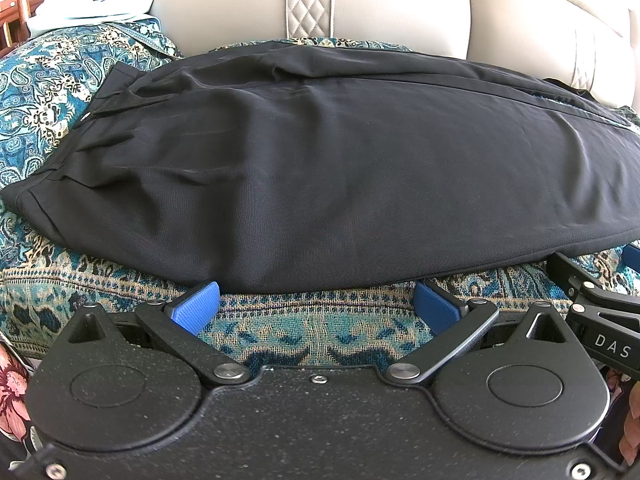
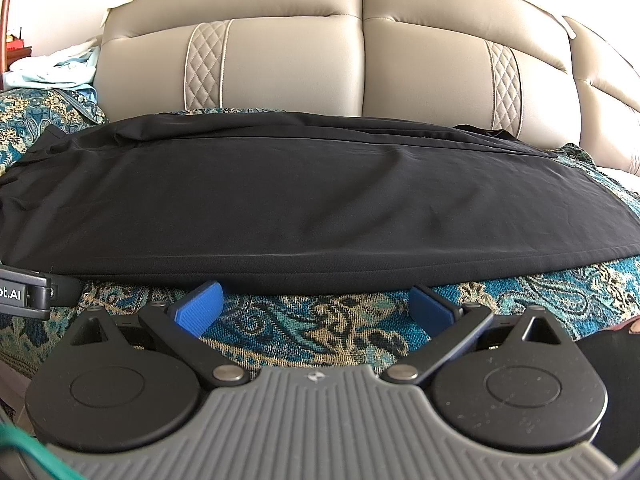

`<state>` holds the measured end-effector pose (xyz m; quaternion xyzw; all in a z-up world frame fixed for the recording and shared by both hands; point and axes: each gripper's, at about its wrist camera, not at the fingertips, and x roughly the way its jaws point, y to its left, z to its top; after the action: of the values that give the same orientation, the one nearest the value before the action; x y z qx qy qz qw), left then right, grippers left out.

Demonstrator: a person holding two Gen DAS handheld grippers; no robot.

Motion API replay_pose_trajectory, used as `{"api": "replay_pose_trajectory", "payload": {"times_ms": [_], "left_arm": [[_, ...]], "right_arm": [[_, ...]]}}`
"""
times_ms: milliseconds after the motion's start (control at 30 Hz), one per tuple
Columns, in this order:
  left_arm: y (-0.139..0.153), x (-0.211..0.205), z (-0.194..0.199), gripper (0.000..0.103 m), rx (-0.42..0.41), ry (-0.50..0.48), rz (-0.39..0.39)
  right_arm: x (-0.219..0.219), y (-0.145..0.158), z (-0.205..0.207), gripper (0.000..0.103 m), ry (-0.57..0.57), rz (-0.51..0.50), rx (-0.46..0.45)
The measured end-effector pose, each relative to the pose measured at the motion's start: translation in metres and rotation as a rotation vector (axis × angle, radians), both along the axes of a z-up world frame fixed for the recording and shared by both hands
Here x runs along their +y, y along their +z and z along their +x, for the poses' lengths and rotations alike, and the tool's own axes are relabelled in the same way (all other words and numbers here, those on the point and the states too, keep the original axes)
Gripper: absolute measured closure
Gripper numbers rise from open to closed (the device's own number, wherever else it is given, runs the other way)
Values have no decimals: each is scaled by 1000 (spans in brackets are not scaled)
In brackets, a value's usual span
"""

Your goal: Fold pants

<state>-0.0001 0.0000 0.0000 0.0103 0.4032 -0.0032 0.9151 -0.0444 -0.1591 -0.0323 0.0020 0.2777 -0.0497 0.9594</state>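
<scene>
Black pants (image 1: 320, 168) lie lengthwise across a sofa seat, folded leg on leg, waistband at the left. They also fill the middle of the right wrist view (image 2: 304, 208). My left gripper (image 1: 316, 304) is open and empty, its blue pads just short of the pants' near edge. My right gripper (image 2: 316, 306) is open and empty, also just in front of the near edge. The right gripper's body shows at the right edge of the left wrist view (image 1: 600, 312); the left gripper's body shows at the left edge of the right wrist view (image 2: 28, 294).
A teal paisley throw (image 1: 312, 332) covers the seat under the pants, also seen in the right wrist view (image 2: 320, 328). The beige leather sofa back (image 2: 360, 64) rises right behind them. Pale blue and white cloth (image 1: 100, 4) lies heaped at the far left.
</scene>
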Motion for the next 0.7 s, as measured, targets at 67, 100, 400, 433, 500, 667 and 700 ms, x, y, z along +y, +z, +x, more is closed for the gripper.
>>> {"api": "replay_pose_trajectory", "payload": {"times_ms": [67, 100, 400, 433, 500, 667, 700], "left_arm": [[0, 0, 0, 0, 0, 0, 0], [0, 0, 0, 0, -1, 0, 0], [0, 0, 0, 0, -1, 0, 0], [0, 0, 0, 0, -1, 0, 1], [0, 0, 0, 0, -1, 0, 0], [0, 0, 0, 0, -2, 0, 1], [0, 0, 0, 0, -1, 0, 1]], "right_arm": [[0, 0, 0, 0, 0, -1, 0], [0, -1, 0, 0, 0, 0, 0], [2, -4, -1, 0, 0, -1, 0], [1, -4, -1, 0, 0, -1, 0], [1, -4, -1, 0, 0, -1, 0], [2, -4, -1, 0, 0, -1, 0], [1, -4, 0, 0, 0, -1, 0]]}}
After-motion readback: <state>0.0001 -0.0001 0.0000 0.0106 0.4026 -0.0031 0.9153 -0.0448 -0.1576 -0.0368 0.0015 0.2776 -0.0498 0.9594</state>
